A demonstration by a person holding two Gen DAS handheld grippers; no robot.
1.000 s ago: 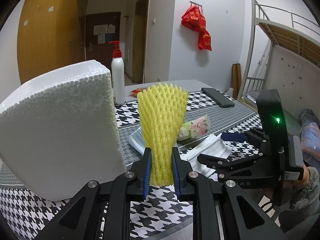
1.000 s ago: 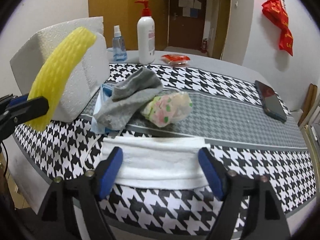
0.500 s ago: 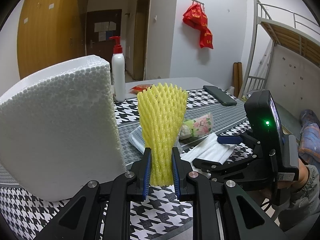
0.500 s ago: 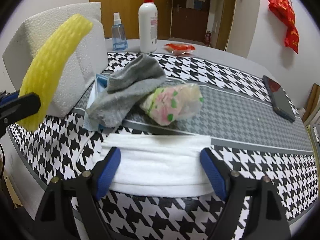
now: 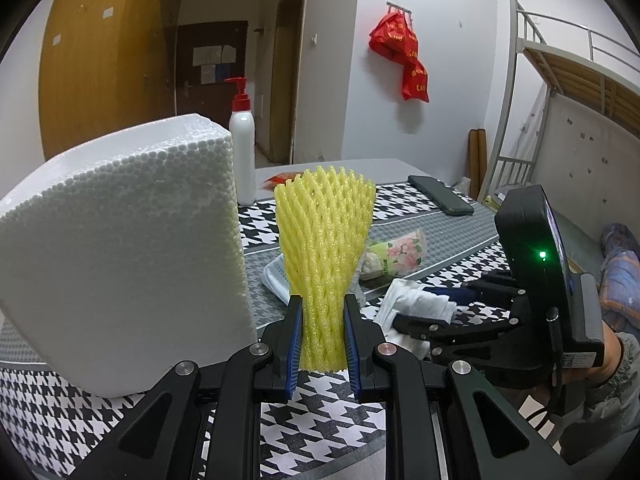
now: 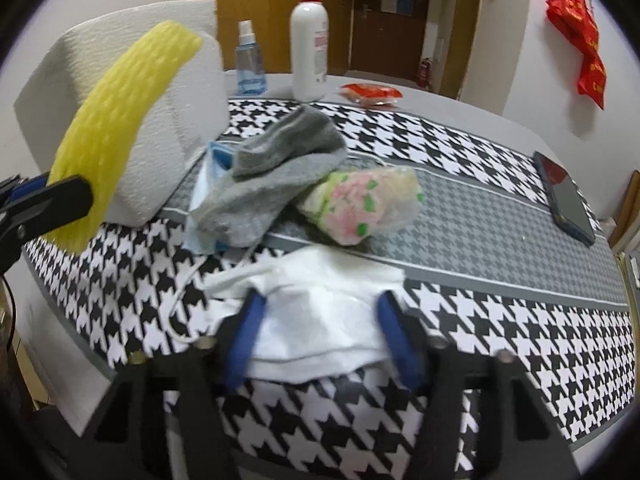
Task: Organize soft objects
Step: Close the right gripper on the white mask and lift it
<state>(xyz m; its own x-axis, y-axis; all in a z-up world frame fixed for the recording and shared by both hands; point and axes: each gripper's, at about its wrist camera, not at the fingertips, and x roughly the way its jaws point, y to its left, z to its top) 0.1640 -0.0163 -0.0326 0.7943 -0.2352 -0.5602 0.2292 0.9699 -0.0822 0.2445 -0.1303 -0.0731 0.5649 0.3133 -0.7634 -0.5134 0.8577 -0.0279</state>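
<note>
The right gripper (image 6: 320, 332) jaws have just been closing, bunching the white face mask (image 6: 316, 320) between them; firm contact cannot be confirmed. The left gripper (image 5: 322, 340) clamps the yellow foam net (image 5: 324, 248). Ahead on the bench (image 6: 500, 240) lies the grey sock (image 6: 276, 184). Lifting appears next.

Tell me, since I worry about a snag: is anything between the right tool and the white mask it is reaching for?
Nothing visible. The right tool has just been closing around the white mask, which already bunches between its pads. The grey sock and floral packet lie beyond it.
</note>
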